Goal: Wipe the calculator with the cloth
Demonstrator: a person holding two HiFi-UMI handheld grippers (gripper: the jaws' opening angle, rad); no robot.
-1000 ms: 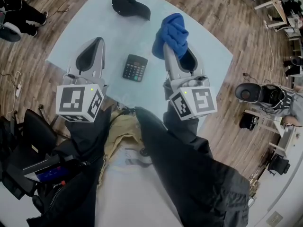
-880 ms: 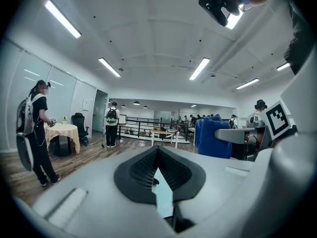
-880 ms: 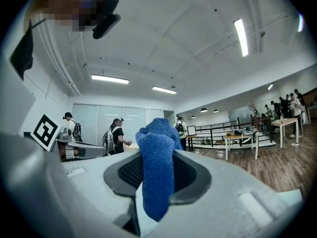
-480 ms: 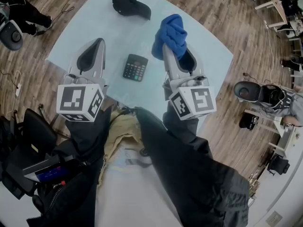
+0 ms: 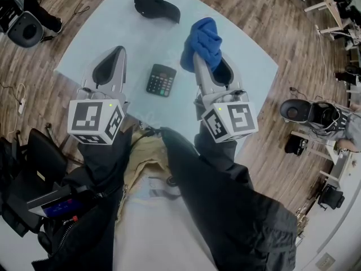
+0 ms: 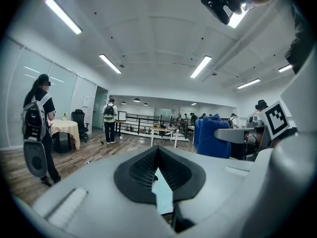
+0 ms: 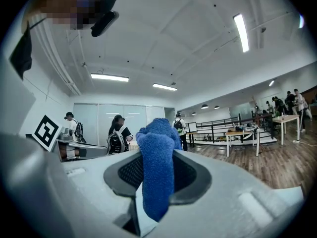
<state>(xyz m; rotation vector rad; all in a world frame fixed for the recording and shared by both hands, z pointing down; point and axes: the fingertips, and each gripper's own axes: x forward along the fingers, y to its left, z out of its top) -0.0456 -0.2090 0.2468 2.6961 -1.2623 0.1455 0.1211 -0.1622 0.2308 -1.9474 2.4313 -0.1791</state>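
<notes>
On my worktop [image 5: 113, 27] the calculator [image 5: 161, 81] lies between my left hand-held gripper [image 5: 115, 51] and my right hand-held gripper [image 5: 198, 58] holding the cloth [image 5: 203, 37], a cap [image 5: 156, 5] behind it by the far edge.

calculator [image 5: 161, 81]: key labels too small to read
cloth [image 5: 203, 41]: lower end hidden inside right claw [image 7: 157, 180]
desk [image 5: 113, 33]: near edge covered by sleeves [image 5: 214, 174]
dark object [image 5: 156, 5]: kind unclear
</notes>
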